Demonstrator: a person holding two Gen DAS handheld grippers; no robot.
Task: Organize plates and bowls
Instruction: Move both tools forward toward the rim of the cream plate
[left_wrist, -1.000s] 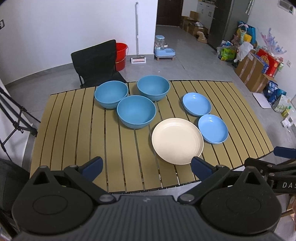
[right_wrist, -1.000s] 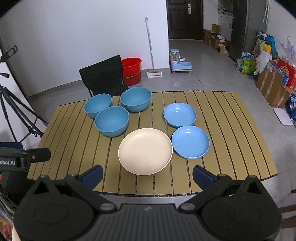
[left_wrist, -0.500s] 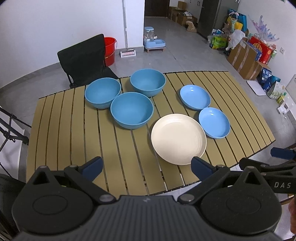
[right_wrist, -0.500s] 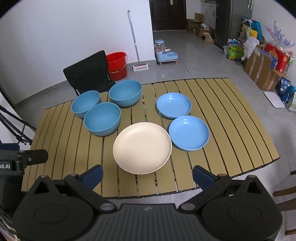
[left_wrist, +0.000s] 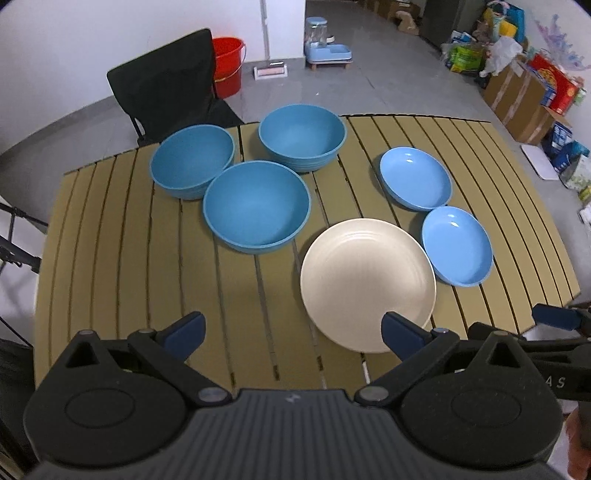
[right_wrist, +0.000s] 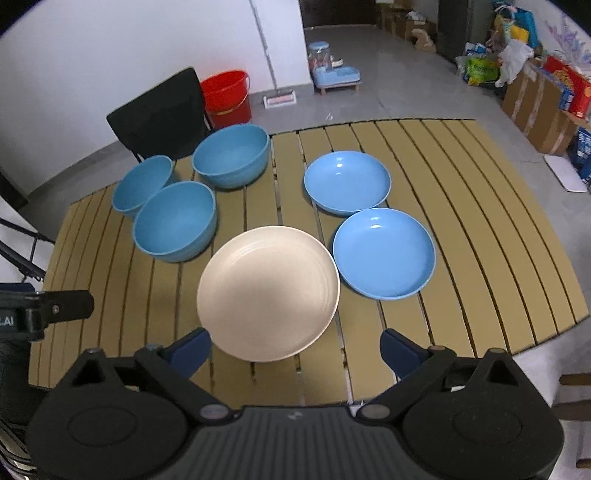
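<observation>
Plates and bowls are all set out on the slatted table (left_wrist: 110, 258), none stacked. Nearest the person, the left gripper (left_wrist: 291, 328) hovers over the table's near edge with its jaws spread wide and nothing between them; the right gripper (right_wrist: 295, 345) hovers likewise, wide apart and holding nothing, its left fingertip (right_wrist: 190, 349) just in front of the cream plate's near rim. The cream plate (right_wrist: 267, 293) lies flat closest to the near edge. Just beside it on the right sits the near blue plate (right_wrist: 384, 253), and behind that the far blue plate (right_wrist: 347, 182), the two almost touching. To the left of the cream plate stands the front blue bowl (left_wrist: 256, 206), upright. Behind it are the left blue bowl (left_wrist: 192, 160) and the rear blue bowl (left_wrist: 303, 136), the three clustered closely. Beyond the table stand a black folding chair (left_wrist: 166, 85), a red bucket (left_wrist: 227, 62) and a mop (right_wrist: 273, 74) against the white wall.
</observation>
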